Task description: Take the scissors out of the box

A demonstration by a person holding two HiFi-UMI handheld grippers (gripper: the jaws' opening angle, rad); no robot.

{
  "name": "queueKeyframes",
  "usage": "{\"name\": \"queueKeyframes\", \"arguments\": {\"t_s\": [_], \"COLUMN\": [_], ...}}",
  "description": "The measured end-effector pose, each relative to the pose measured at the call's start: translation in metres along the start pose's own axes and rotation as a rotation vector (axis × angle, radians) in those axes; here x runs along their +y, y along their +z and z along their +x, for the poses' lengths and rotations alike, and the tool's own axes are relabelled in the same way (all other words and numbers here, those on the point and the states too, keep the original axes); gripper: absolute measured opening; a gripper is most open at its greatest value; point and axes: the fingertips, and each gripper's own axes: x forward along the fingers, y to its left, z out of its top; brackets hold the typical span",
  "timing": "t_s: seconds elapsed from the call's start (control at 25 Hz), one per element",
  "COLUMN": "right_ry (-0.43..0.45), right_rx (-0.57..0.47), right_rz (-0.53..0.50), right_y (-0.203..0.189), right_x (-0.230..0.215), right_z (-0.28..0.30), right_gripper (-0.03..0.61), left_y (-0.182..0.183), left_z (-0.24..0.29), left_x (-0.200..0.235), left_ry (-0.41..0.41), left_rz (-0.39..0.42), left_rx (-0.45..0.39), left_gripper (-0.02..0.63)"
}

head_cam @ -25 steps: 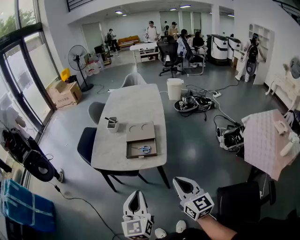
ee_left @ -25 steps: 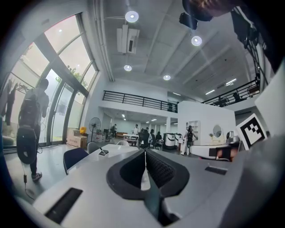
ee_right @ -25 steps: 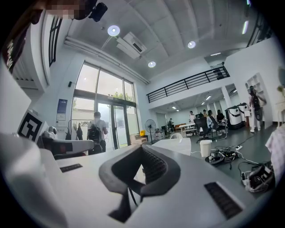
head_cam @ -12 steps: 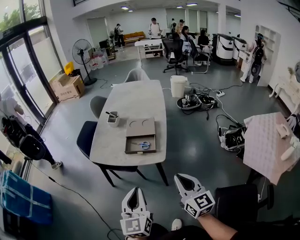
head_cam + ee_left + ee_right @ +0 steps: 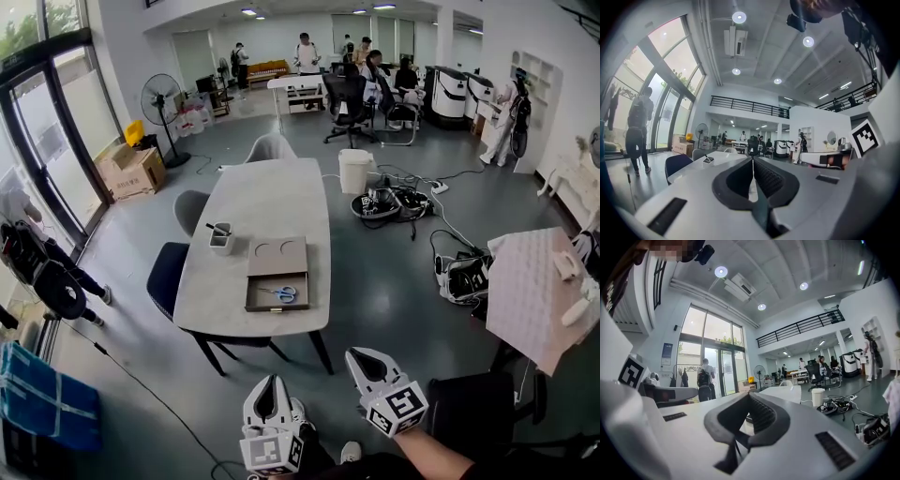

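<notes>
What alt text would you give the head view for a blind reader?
The left gripper and right gripper, both shut and empty, hang low, far from a table where blue-handled scissors lie in an open box.

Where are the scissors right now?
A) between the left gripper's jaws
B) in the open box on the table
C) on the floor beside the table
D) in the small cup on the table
B: the blue-handled scissors lie inside the open box on the table, while the left gripper and the right gripper are shut on nothing, well short of the table.
</notes>
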Motion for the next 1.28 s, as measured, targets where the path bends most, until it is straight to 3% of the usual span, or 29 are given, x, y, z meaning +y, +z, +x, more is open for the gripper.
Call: {"name": "queueKeyframes", "arguments": {"t_s": [0.92,1.28], "right_ry": [-0.054,-0.067], "right_rx": [0.020,0.006], "right_rz": [-0.003,-0.008], "right_y": [0.001,0.022], "right_x": [-0.051,-0.062], "right_z": [0.170,0.238], "right_gripper": [-0.005,-0.005], "left_y": [0.015,0.036], "left_z": [0.160,0.216], "left_x": [0.097,0.135], "left_ry": [-0.036,-0.053], "left_rz": [-0.019,-0.017], "left_rx": [0.009,0.006], "left_gripper": [0.017,0.017]}}
